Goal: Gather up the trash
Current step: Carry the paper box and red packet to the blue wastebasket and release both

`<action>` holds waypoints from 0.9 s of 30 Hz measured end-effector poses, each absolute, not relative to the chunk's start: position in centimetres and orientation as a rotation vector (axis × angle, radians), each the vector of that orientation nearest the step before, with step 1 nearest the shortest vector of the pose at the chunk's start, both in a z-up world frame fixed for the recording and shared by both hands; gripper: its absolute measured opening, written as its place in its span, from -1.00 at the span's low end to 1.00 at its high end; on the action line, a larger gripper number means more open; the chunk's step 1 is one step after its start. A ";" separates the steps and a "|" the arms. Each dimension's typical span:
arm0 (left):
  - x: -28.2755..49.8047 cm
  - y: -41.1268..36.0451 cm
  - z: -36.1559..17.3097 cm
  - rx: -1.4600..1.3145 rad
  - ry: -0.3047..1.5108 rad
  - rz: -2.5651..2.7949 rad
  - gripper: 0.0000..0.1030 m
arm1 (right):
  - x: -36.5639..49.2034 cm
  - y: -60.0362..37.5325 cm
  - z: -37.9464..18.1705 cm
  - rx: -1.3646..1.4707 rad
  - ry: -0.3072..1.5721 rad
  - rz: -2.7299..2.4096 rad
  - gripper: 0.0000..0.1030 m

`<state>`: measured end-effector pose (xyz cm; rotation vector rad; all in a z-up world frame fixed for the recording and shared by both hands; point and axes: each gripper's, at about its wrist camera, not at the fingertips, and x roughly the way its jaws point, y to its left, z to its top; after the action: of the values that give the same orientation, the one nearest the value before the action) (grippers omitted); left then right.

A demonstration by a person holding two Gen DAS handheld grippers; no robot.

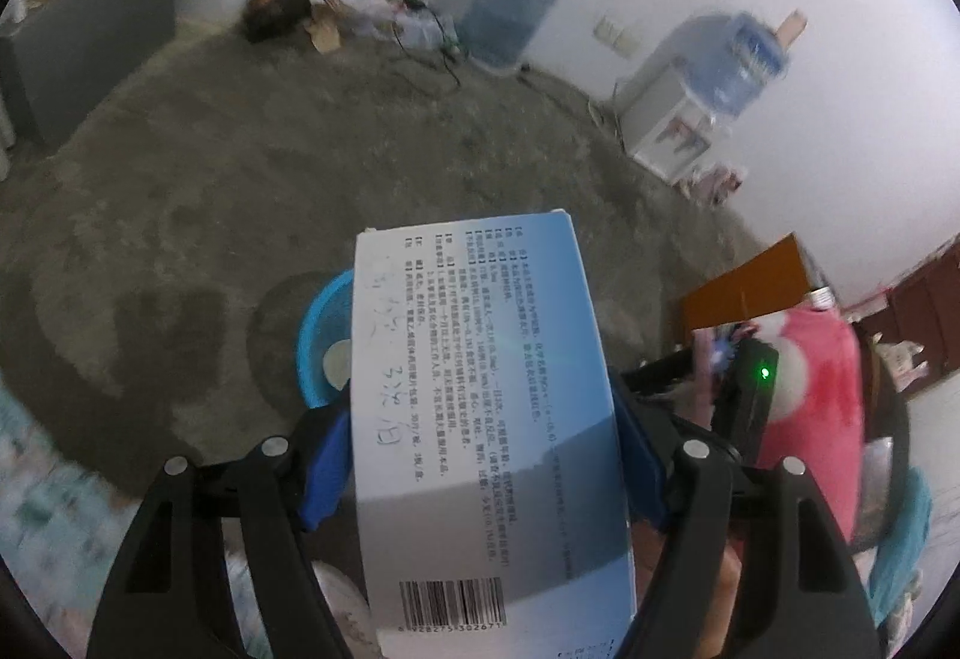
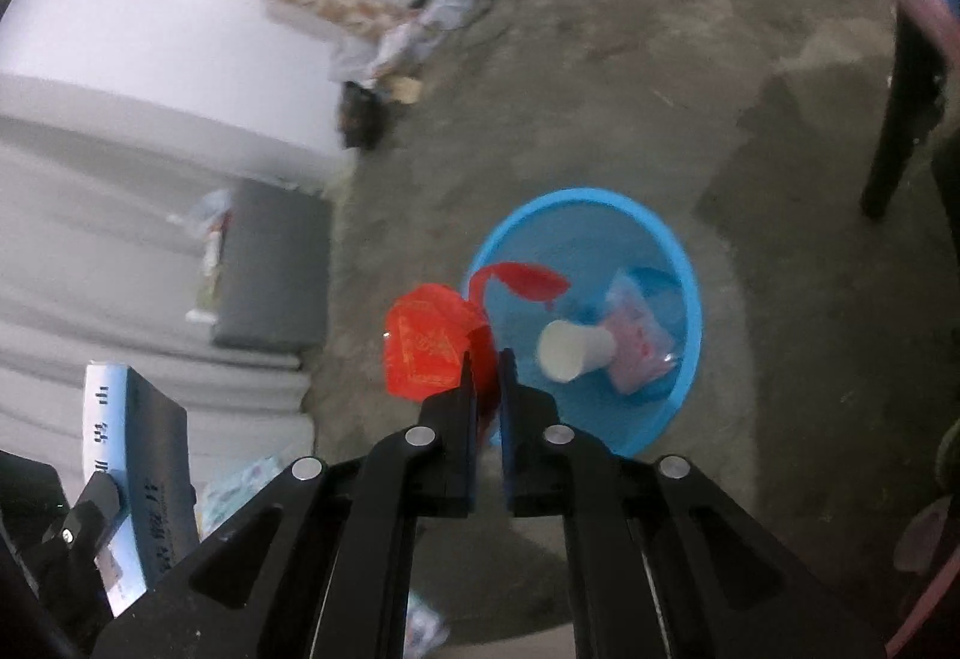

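a: holding both pieces over the floor (image 2: 600,59) makes sense — the bin (image 2: 684,263) stands right below, so either can simply be dropped in.

b: which tongs carry what?

a: the left gripper (image 1: 480,449) is clamped on the box (image 1: 480,389), its blue pads (image 1: 327,473) pressing the two long sides. the jaws stand wide only because the box is wide. in the right view that box (image 2: 135,473) shows at the lower left edge, well short of the bin's rim.

b: and the right?

a: the right gripper (image 2: 487,383) is nearly closed, with a fold of the red wrapper (image 2: 429,347) pinched between the jaws. a thin piece needs only a narrow gap. whether the pads press it firmly or are letting go, i can't tell. most of the wrapper hangs outside the bin's near-left rim; a red strip curls over the rim to the inside.

b: anything in the bin already?

a: a paper cup (image 2: 575,350) on its side and a pink packet (image 2: 639,347), so collecting is partly done by my guess.

b: risk?

a: released as it hangs, the wrapper could slide down outside the rim. it should sit further over the opening first. the box must also come over the bin.
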<state>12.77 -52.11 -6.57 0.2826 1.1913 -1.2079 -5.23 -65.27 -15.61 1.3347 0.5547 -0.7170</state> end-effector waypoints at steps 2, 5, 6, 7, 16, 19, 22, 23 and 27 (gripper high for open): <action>12.9 -54.3 -9.4 0.342 1.226 -1.162 0.73 | -4.7 -66.8 -18.3 1.377 0.596 -0.759 -0.39; 13.8 -55.7 -12.4 0.365 1.262 -1.079 0.74 | -4.4 -68.1 -21.8 1.398 0.687 -0.841 -0.10; 14.0 -55.6 -13.0 0.357 1.279 -1.064 0.74 | -4.6 -68.0 -22.2 1.406 0.708 -0.858 -0.10; 14.3 -55.2 -13.3 0.334 1.300 -1.058 0.74 | -4.9 -67.9 -22.9 1.427 0.720 -0.870 -0.10; 14.4 -51.9 -8.3 0.242 1.192 -1.122 0.74 | -5.0 -65.1 -21.4 1.371 0.655 -0.872 -0.03; 14.1 -50.3 -5.8 0.227 1.145 -1.142 0.75 | -4.3 -64.5 -19.6 1.308 0.633 -0.862 0.00; 13.5 -47.9 -3.4 0.217 1.095 -1.166 0.75 | -3.7 -63.5 -17.6 1.243 0.619 -0.834 0.06; 13.3 -46.8 -2.4 0.215 1.073 -1.171 0.75 | -3.4 -63.0 -16.6 1.211 0.617 -0.828 0.09; 12.7 -42.4 1.4 0.196 0.992 -1.181 0.78 | -2.4 -61.1 -12.6 1.080 0.603 -0.802 0.22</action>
<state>12.73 -42.43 1.43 0.1962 0.9923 -1.1808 -2.43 -61.05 -12.62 1.0798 0.6026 -0.8017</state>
